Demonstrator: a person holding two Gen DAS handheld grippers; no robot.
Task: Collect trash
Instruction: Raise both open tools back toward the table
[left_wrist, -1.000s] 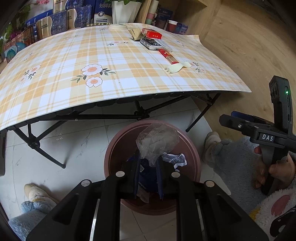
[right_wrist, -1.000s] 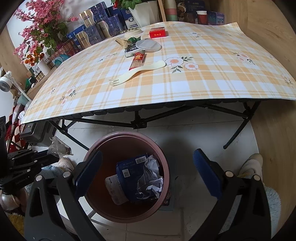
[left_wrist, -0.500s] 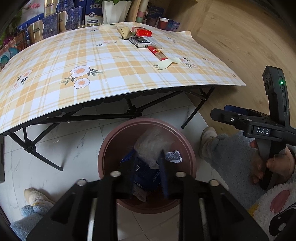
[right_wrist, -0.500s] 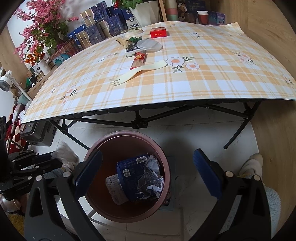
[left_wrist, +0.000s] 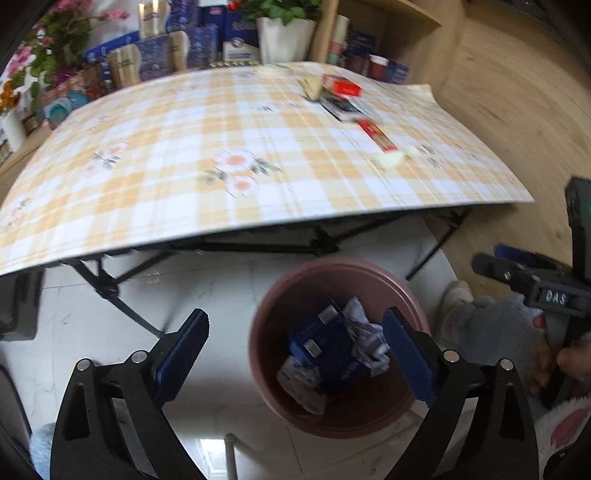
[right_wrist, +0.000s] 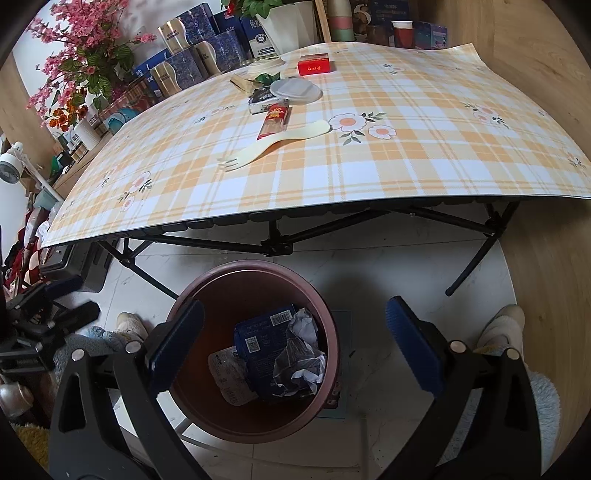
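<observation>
A pink-brown trash bin stands on the floor before the table, holding a blue packet and crumpled wrappers. My left gripper is open and empty above the bin's left side. My right gripper is open and empty above the bin; it also shows in the left wrist view. On the table lie a cream spork, a red sachet, a dark packet, a clear lid and a red box.
The folding table has a yellow plaid cloth and black crossed legs. Boxes, a white plant pot and cups stand at its far edge. My slippered feet are beside the bin. Flowers stand at the left.
My left gripper opened and let go of the clear crumpled plastic, which dropped into the bin, then swung left. The right gripper stayed still and open.
</observation>
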